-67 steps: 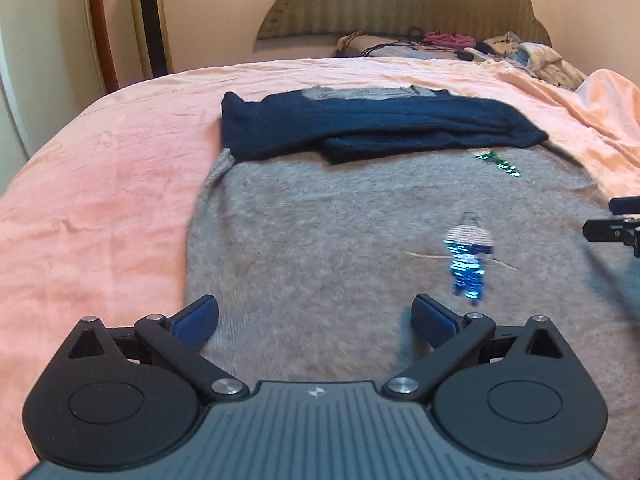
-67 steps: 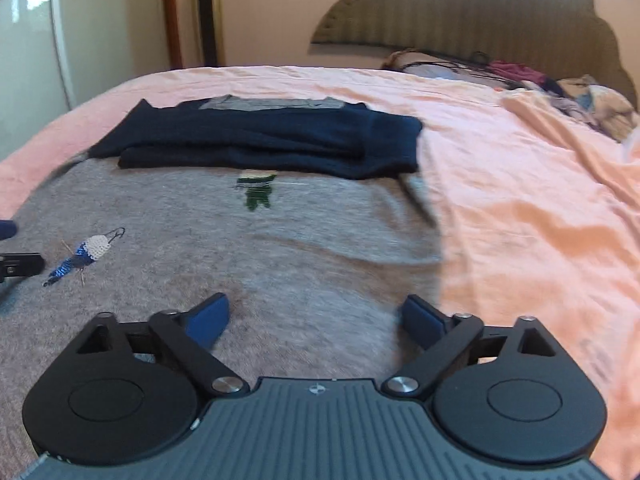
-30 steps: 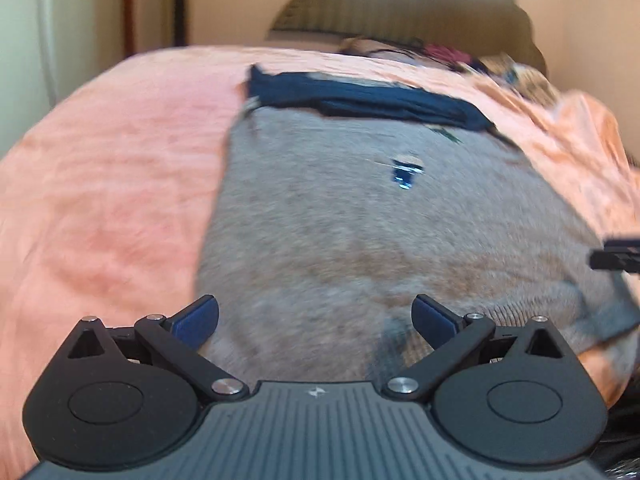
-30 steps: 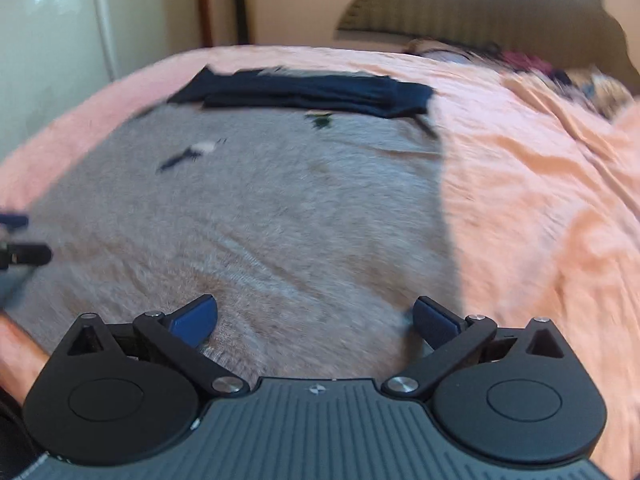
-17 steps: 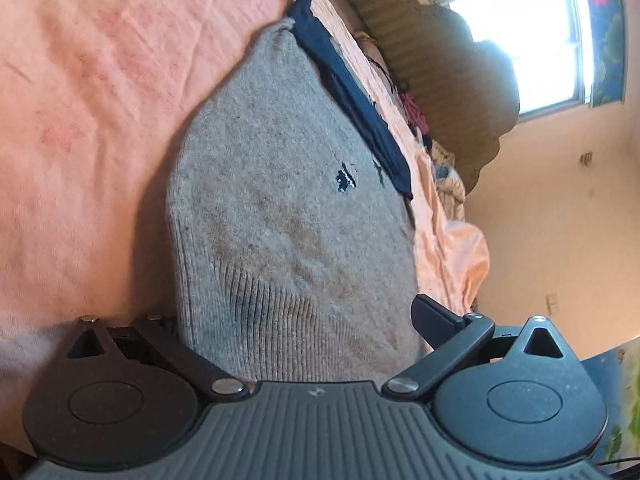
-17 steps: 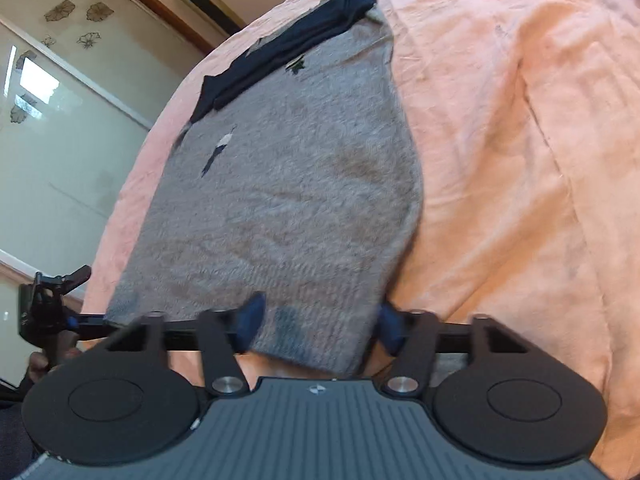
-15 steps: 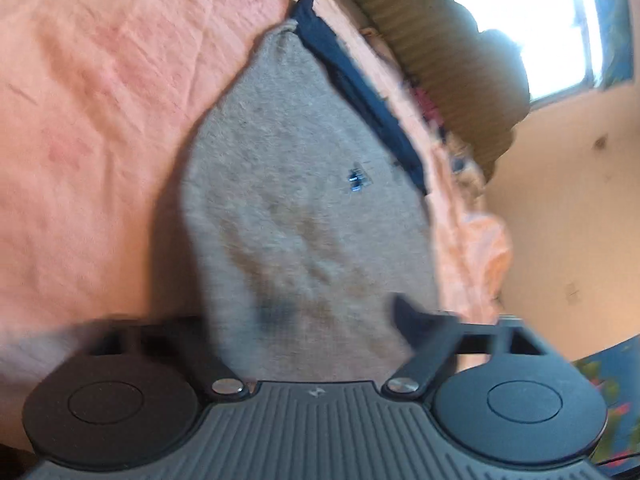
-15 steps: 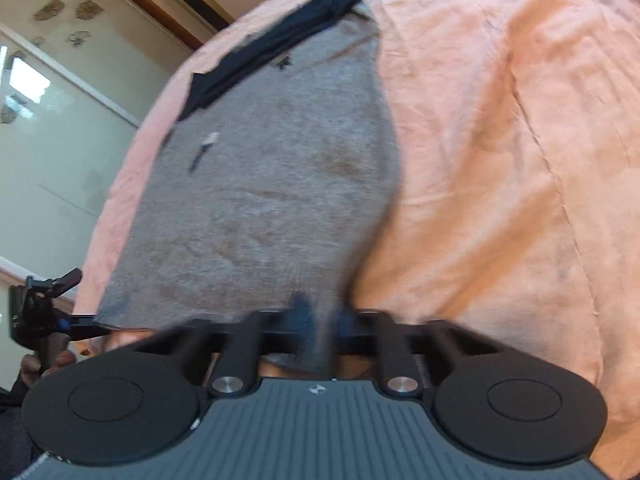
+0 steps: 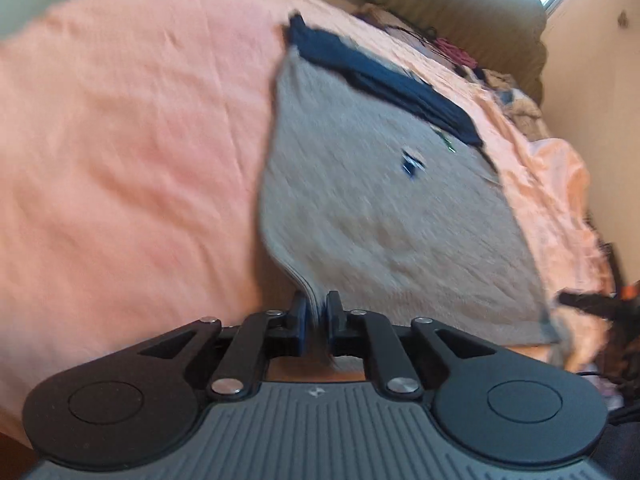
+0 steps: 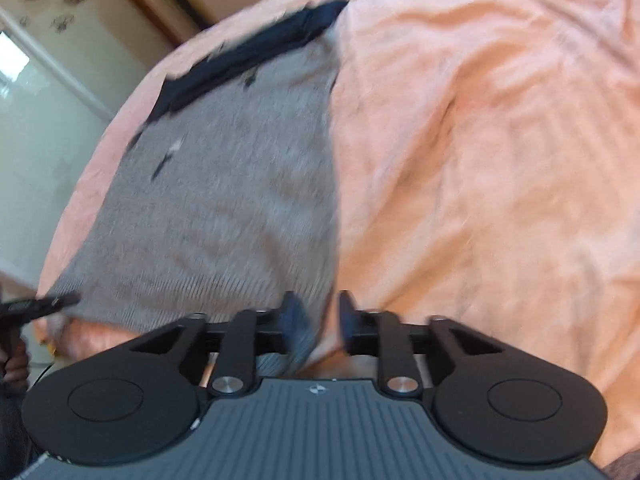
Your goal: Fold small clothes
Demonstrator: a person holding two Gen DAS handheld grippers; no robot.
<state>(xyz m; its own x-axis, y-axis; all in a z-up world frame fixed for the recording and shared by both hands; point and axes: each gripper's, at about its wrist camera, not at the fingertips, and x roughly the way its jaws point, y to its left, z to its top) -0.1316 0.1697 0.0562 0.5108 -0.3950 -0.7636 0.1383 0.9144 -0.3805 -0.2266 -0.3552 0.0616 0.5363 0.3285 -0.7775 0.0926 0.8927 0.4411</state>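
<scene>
The left gripper (image 9: 316,312) pinches one near hem corner of a grey sweater (image 9: 384,208) lying on a pink bed (image 9: 120,140). The right gripper (image 10: 314,314), narrowly parted, straddles the other corner. The sweater stretches lengthwise away from both.

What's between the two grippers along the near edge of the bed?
The grey sweater's ribbed hem. In the left wrist view, the left gripper pinches one corner; the right gripper sits at the other.
</scene>
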